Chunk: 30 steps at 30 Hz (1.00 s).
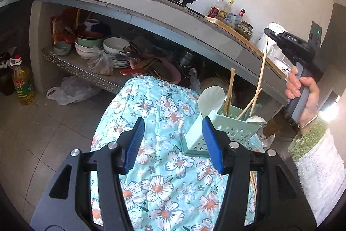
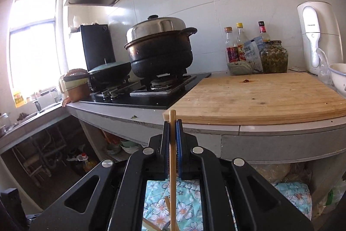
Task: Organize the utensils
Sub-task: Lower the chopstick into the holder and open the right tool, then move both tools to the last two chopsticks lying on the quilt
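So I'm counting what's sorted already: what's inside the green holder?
The green holder has chopsticks and two white spoons sticking out. Their lower ends and anything shorter are hidden by its walls.

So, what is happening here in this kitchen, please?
A person is sorting utensils with a pair of tongs in each hand. The right tongs are shut on a single wooden chopstick, lifted above the mint-green utensil holder. That holder stands on a floral cloth and already has chopsticks and white spoons in it. The left tongs are open and hold nothing, with the holder just beside one pad.
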Each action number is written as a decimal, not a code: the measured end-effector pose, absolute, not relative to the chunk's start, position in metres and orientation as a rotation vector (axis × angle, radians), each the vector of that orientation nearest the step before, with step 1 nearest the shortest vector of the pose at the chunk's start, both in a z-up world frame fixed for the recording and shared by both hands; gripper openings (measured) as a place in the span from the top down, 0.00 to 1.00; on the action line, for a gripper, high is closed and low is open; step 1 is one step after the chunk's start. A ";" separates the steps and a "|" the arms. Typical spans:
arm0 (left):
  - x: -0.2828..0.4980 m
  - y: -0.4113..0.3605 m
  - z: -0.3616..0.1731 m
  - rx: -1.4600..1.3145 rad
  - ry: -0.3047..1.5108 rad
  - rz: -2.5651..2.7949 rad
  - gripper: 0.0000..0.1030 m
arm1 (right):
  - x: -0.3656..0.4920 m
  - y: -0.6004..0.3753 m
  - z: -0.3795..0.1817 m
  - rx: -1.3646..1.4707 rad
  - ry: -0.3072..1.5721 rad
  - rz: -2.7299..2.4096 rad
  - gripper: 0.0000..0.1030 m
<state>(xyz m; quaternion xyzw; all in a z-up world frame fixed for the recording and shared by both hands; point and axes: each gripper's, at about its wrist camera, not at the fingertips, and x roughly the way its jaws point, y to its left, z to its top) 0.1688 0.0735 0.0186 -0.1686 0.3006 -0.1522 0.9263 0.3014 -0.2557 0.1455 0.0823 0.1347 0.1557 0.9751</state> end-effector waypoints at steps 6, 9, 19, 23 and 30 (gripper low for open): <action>0.172 0.078 0.014 -0.356 0.620 -0.311 0.49 | 0.310 -0.247 0.120 0.096 0.298 0.297 0.94; 0.172 0.077 0.012 -0.360 0.625 -0.316 0.49 | 0.309 -0.245 0.112 0.072 0.315 0.305 0.94; 0.174 0.072 0.010 -0.364 0.638 -0.328 0.49 | 0.302 -0.235 0.075 -0.007 0.438 0.362 0.94; 0.173 0.068 0.011 -0.357 0.639 -0.336 0.49 | 0.297 -0.232 0.063 -0.025 0.496 0.382 0.91; 0.169 0.059 0.014 -0.343 0.637 -0.354 0.47 | 0.271 -0.246 0.075 0.019 0.486 0.393 0.59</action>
